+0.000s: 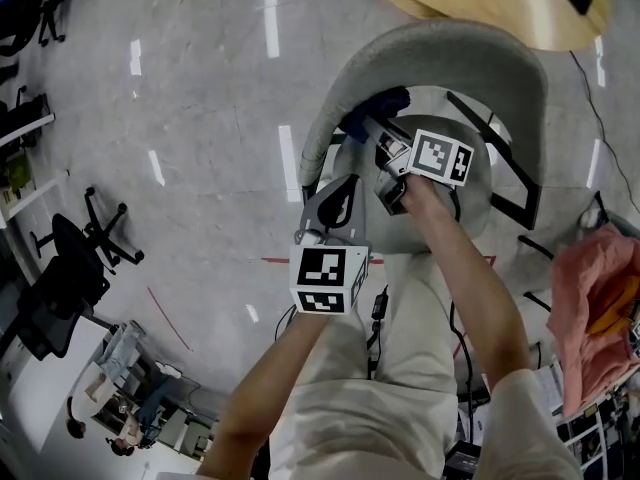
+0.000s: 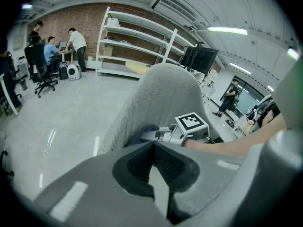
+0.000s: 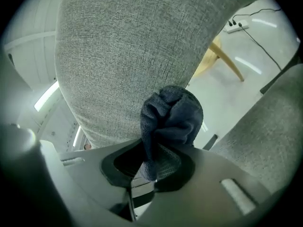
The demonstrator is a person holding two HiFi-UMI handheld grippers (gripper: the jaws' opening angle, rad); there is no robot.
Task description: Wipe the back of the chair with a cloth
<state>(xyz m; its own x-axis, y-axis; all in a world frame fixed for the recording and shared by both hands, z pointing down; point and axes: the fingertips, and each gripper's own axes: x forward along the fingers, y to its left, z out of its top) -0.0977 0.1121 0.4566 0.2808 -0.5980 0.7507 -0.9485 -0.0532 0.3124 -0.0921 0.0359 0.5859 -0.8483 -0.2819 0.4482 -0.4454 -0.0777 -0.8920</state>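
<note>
Against the inner face of the grey chair back [image 1: 440,53], the right gripper [image 1: 362,126] is clamping a bunched dark blue cloth [image 3: 173,115]. Near that chair back's left edge, the left gripper [image 2: 154,162] is hovering, jaws closed on nothing. The cloth's lower end is disappearing between the right gripper's pads [image 3: 165,167].

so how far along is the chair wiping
Done: the cloth is picked up and clamped in the right gripper. In hand: the cloth is at the grey chair back, seemingly against its fabric. Left: the wiping itself. No wiped patch shows, so I cannot tell how much is covered. The left gripper is shut and empty, beside the chair.
</note>
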